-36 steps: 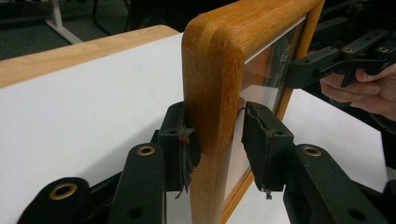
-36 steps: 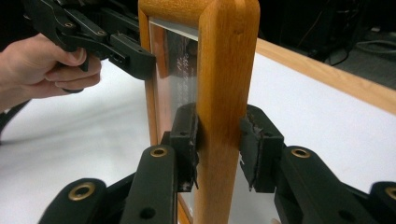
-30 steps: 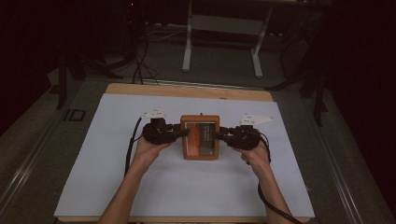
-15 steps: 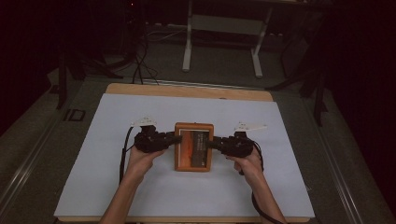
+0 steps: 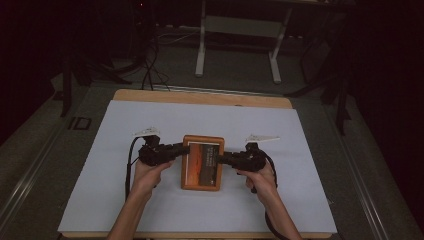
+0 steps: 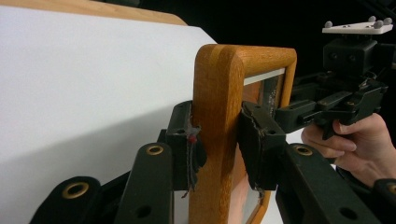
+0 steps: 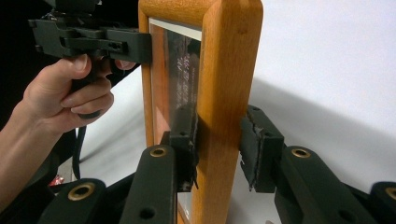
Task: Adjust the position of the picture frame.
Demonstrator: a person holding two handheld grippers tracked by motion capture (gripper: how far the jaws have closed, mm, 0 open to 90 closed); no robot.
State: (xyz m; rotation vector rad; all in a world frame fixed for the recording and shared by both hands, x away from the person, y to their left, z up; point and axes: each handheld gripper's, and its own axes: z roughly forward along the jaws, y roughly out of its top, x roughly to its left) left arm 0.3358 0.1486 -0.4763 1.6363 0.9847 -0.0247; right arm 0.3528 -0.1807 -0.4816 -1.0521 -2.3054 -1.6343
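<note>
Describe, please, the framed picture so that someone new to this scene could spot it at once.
Find the white sheet on the wooden table. At its middle lies the framed picture, between the left gripper and the right gripper, each clamped on a side rail. It is the one orange-brown thing there, a rounded wooden frame around a reddish print under glass.

Black hand-held gripper (image 6: 217, 140) — brass-ringed bolt holes, worn pads (image 6: 254, 140), trailing cable, grey three-cornered top plate.

Orange wooden picture frame (image 5: 202, 162), glass face up, flat at mid-table, long sides clamped.
</note>
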